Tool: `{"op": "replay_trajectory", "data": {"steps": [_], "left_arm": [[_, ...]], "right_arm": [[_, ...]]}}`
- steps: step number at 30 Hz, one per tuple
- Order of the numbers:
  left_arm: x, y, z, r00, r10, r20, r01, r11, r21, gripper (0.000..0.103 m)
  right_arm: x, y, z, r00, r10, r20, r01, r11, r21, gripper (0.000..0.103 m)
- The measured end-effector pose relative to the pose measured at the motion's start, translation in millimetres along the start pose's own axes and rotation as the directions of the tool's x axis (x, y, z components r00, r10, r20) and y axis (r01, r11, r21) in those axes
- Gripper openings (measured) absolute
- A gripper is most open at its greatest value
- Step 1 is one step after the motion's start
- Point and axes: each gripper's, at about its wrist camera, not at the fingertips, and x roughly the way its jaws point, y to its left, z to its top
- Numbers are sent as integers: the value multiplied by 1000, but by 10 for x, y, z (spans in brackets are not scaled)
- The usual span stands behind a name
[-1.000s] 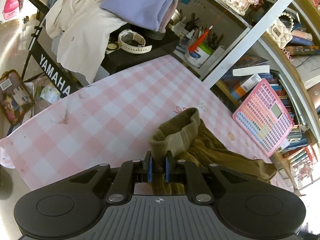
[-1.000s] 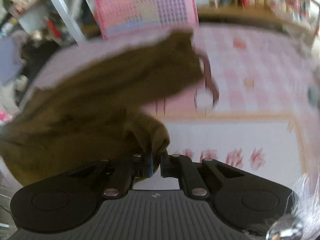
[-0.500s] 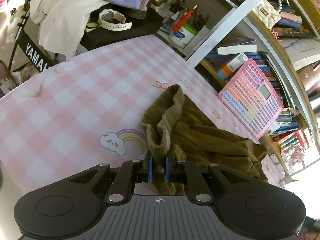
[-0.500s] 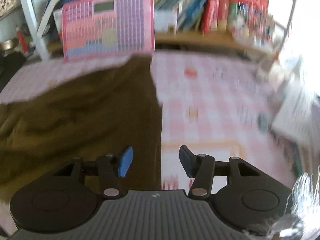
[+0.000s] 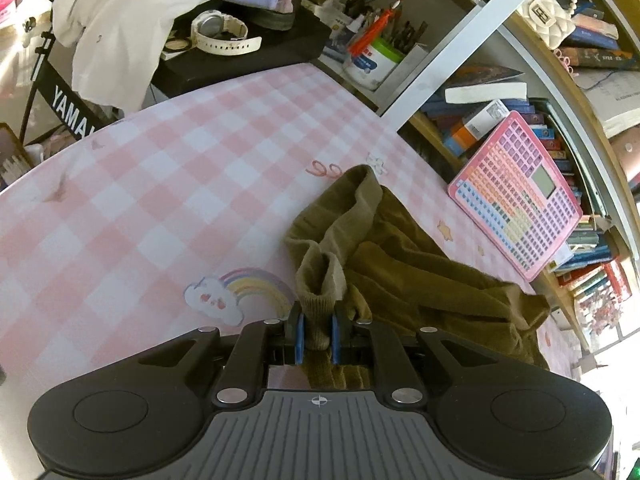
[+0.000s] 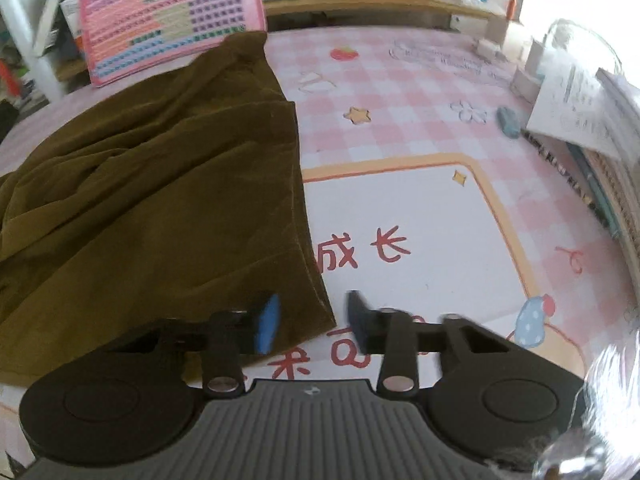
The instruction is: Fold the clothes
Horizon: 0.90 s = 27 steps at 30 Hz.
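Observation:
An olive-brown corduroy garment (image 5: pixel 420 272) lies on the pink checked table mat (image 5: pixel 160 184). My left gripper (image 5: pixel 317 336) is shut on its ribbed waistband (image 5: pixel 320 280), which bunches up just ahead of the blue pads. In the right wrist view the same garment (image 6: pixel 160 184) lies spread and rumpled over the left half of the mat (image 6: pixel 400 216). My right gripper (image 6: pixel 314 322) is open and empty, just above the garment's near right corner (image 6: pixel 316 316).
A pink toy keyboard (image 5: pixel 516 196) leans on the bookshelf behind the garment; it also shows in the right wrist view (image 6: pixel 168 12). A pen pot (image 5: pixel 372 56), a white watch (image 5: pixel 220 32) and piled clothes (image 5: pixel 120 24) sit at the far left. Books and papers (image 6: pixel 592 120) line the right edge.
My right gripper has let go of the garment and opened; the cloth now lies flat on the mat. My left gripper stays shut on the waistband and has shifted a little.

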Motion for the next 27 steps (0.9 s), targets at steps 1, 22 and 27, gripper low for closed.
{"op": "replay_trajectory", "data": {"steps": [1,22,27], "left_arm": [[37,-19,28,1000,0,4,0,1000,0,11],[-251,-14,89,998,-18,54,13,996,87,10],[-210,197,-106,1000,-4,18,4,1000,27,13]], "right_arm": [[33,0,23,1000,-5,-5,5,1000,5,15],[-733,-308,-82,999,2,53,-4,999,33,0],[-493,-362,-356,999,-14,-33,16,998,64,2]]}}
